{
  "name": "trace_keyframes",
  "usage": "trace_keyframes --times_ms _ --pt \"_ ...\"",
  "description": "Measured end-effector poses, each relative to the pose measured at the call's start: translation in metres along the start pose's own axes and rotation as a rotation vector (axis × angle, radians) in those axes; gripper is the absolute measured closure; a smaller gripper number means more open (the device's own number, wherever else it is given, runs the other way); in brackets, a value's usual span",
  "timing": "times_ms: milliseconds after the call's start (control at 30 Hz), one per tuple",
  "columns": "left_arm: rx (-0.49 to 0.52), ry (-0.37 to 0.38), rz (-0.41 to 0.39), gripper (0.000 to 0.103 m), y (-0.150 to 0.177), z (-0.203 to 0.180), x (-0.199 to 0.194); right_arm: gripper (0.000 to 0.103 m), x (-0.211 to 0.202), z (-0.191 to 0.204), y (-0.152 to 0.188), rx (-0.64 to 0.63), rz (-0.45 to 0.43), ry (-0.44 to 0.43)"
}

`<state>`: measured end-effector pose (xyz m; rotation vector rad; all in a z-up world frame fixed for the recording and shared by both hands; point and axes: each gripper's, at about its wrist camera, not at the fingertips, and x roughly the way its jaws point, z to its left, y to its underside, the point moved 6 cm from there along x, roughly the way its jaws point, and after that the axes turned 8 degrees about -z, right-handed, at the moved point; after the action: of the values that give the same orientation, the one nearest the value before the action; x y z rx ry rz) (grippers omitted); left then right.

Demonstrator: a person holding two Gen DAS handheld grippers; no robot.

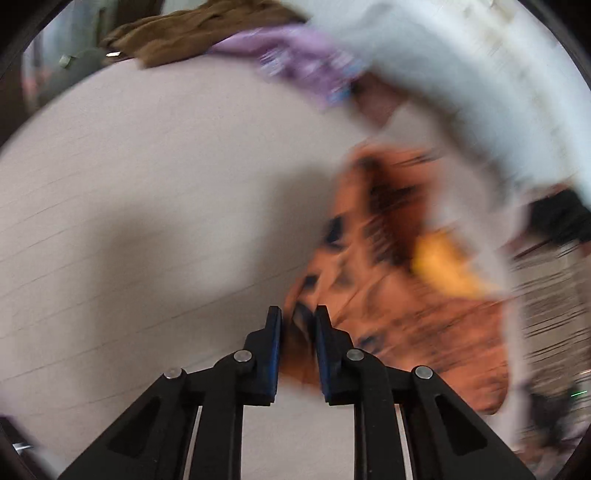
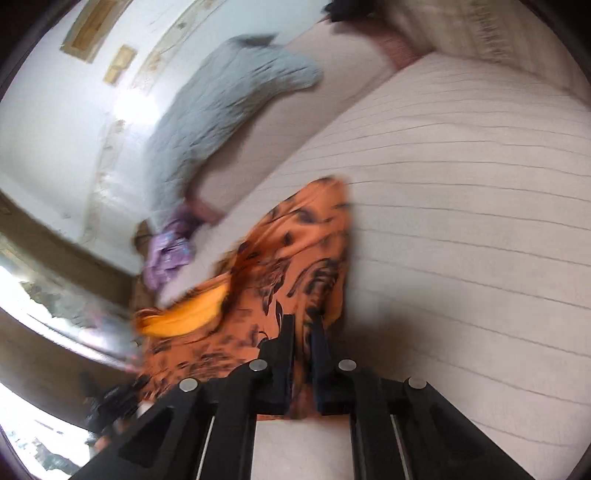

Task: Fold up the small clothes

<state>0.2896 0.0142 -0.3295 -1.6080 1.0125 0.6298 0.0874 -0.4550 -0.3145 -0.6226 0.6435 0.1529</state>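
Fingers (image 1: 274,347) of left gripper (image 1: 298,314) pinching an edge of the orange printed garment (image 1: 399,295) low centre of the left wrist view, cloth bunched between the blue pads. Right gripper (image 2: 303,321) likewise clamping the same orange printed garment (image 2: 295,266) low centre of its view, fabric caught between the narrow jaws. Holding the garment up off the pale striped bedsheet (image 1: 147,221), cloth hanging loose and trailing toward the right of the left view, toward the left of the right view. Showing a yellow lining or inner patch (image 2: 188,314) lower left of the right view, so probably partly turned or doubled over; hard telling through heavy motion blur. Judging progress as early: garment gripped at two points but not laid flat, no clean fold visible. Leaving still to do: spreading it on the sheet, folding it, setting it aside. Waiting at the upper part of the left view, seemingly unfolded: purple patterned piece (image 1: 295,59) upper centre, brown garment (image 1: 192,33) upper left. Lying at upper centre of the right view: grey knit item (image 2: 221,110) against the headboard area, crumpled. Counting no finished folded pile anywhere in either view.
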Motion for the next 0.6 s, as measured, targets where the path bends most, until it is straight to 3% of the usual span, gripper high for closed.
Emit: trace_keyframes --times_ms 33,67,167,267,367,433,600 --pt "0.008 -0.065 0.021 0.085 0.006 0.014 0.006 0.091 0.001 -0.017 0.001 0.011 0.009 0.066" --pt "-0.028 -0.080 0.024 0.087 0.005 0.025 0.007 0.091 0.002 -0.032 0.000 0.061 0.025 0.103" --pt "-0.094 -0.025 -0.088 0.087 -0.015 0.033 -0.012 0.091 -0.007 -0.032 -0.013 0.091 -0.032 0.042" --pt "-0.033 -0.036 -0.211 0.085 -0.030 0.018 -0.032 0.091 -0.003 0.000 -0.013 0.044 -0.043 -0.083" --pt "0.054 0.024 -0.156 0.084 -0.022 -0.018 -0.016 0.091 0.025 0.037 0.008 -0.046 0.049 -0.108" --pt "0.108 0.018 -0.116 0.084 -0.018 -0.038 0.000 0.091 0.046 0.056 0.024 -0.085 0.102 -0.102" --pt "0.146 0.083 -0.061 0.084 -0.028 -0.063 0.023 0.091 0.083 0.082 0.066 -0.174 0.219 -0.094"
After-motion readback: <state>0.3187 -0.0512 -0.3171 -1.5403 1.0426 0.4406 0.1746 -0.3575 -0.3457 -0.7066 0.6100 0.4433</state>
